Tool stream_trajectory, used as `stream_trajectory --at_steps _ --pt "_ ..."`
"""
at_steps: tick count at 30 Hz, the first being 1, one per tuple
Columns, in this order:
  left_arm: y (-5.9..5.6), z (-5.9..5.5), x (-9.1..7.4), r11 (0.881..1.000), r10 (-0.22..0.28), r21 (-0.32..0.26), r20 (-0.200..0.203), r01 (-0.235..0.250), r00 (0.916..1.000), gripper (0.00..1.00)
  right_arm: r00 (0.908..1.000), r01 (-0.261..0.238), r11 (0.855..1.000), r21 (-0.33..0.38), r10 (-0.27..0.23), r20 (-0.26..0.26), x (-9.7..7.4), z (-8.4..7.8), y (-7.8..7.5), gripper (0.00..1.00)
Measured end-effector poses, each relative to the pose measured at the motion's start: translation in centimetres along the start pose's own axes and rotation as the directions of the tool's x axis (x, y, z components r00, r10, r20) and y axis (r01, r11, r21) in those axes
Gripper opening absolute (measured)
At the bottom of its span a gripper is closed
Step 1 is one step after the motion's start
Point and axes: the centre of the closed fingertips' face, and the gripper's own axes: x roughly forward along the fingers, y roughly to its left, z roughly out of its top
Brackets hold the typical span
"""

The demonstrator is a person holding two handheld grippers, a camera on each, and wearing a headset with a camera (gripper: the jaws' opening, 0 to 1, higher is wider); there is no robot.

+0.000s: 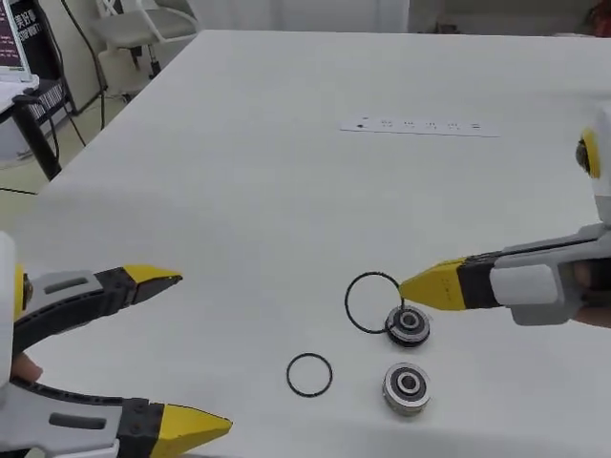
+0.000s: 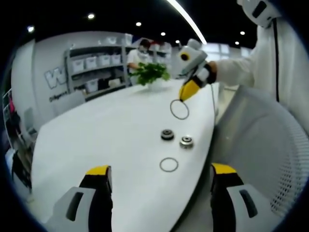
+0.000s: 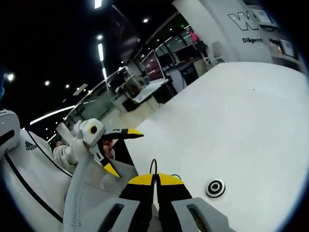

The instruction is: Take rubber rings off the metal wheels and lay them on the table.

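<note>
Ring [image 1: 347,303] in right claw [image 1: 405,285], left claw [image 1: 186,351] cropped

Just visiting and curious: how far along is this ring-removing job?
Done: one rubber ring lies flat on the table. In hand: the right tongs are shut on a second ring, held by the farther wheel; the left tongs are open. Left: laying that ring down. Whether that wheel or the nearer wheel carries another ring, I cannot tell.
</note>
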Motion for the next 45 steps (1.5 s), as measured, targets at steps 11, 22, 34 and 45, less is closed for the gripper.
stream_trajectory --at_steps 11,22,34,45 --pt "-0.3 -0.3 0.2 1.000 -0.006 -0.003 -0.006 0.006 1.0000 0.85 0.9988 -0.025 1.000 -0.016 0.025 -0.043 3.1 0.6 0.4 0.00" --pt "-0.2 -0.6 0.3 1.000 0.002 -0.005 -0.022 -0.002 0.9998 0.84 0.9936 -0.016 1.000 0.021 0.018 -0.112 5.5 -3.2 -1.0 0.00" --pt "-0.1 -1.0 0.5 1.000 0.006 -0.007 -0.038 -0.006 0.9993 0.82 0.9896 0.044 0.995 0.091 -0.031 -0.140 5.6 -5.6 -3.7 0.00" --pt "0.1 -0.9 0.5 1.000 0.011 -0.029 -0.026 -0.012 0.9996 0.82 0.9829 0.092 0.987 0.130 -0.070 -0.171 5.6 -7.2 -5.5 0.00"
